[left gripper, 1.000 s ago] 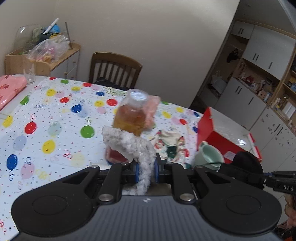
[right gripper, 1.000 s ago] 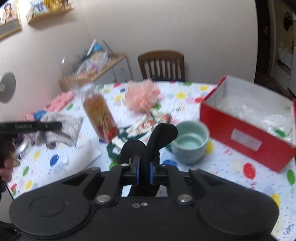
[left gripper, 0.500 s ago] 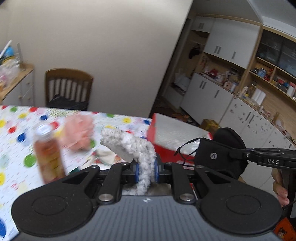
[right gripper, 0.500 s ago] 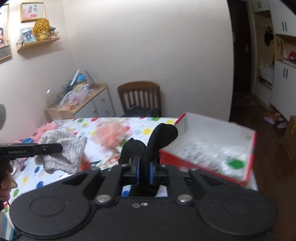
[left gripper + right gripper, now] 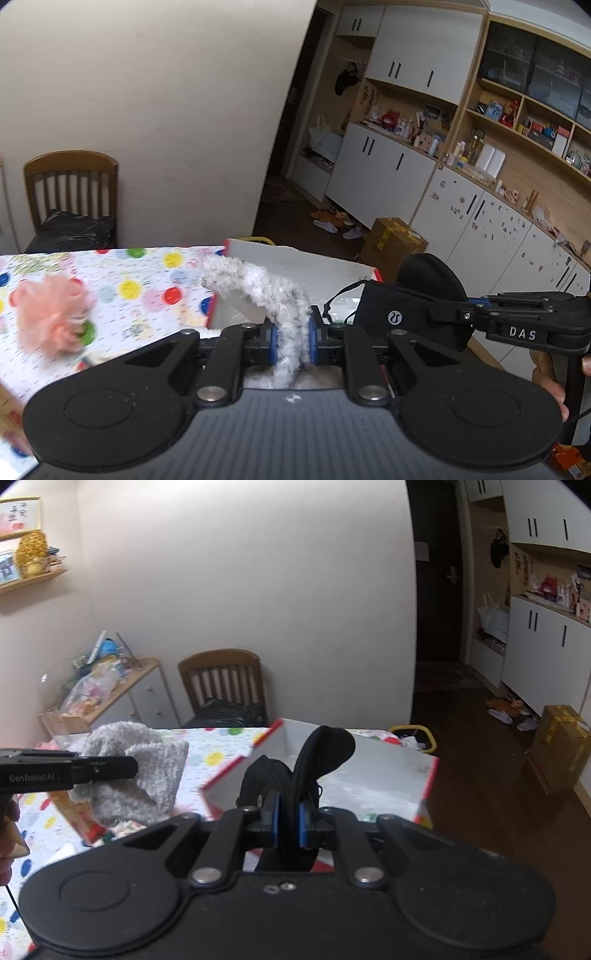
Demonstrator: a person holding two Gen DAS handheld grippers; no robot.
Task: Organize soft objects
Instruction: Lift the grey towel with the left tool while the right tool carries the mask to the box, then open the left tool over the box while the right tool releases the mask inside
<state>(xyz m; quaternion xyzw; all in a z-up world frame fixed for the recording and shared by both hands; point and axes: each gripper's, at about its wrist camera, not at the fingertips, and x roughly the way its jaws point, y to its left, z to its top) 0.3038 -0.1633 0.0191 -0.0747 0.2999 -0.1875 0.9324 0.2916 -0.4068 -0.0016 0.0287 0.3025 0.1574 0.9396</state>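
Left tongs (image 5: 291, 341): closed tight on a fluffy grey-white cloth (image 5: 266, 288), which is pinched between the blue pads (image 5: 274, 341) and arches up and away to the left above them.
Right tongs (image 5: 288, 825): closed tight on a black cloth item (image 5: 314, 760), which stands up out of the pads and curls over at its top.
Right tongs seen from the left: off to the right (image 5: 436, 314), with the black item bunched at the tip and a hand (image 5: 550, 373) on the grip.
Left tongs seen from the right: off to the left (image 5: 135, 766), the grey cloth hanging at the tip.
Red box (image 5: 428, 786): open, white inside, directly ahead of and below both tongs; both cloths are held in the air at its near edge.
Bench (image 5: 147, 288): spotted covering, to the left of the box.
Pink puff (image 5: 51, 314): lying on the bench, well left of the left tongs; blurred.
Chair (image 5: 225, 679): against the wall beyond the bench.
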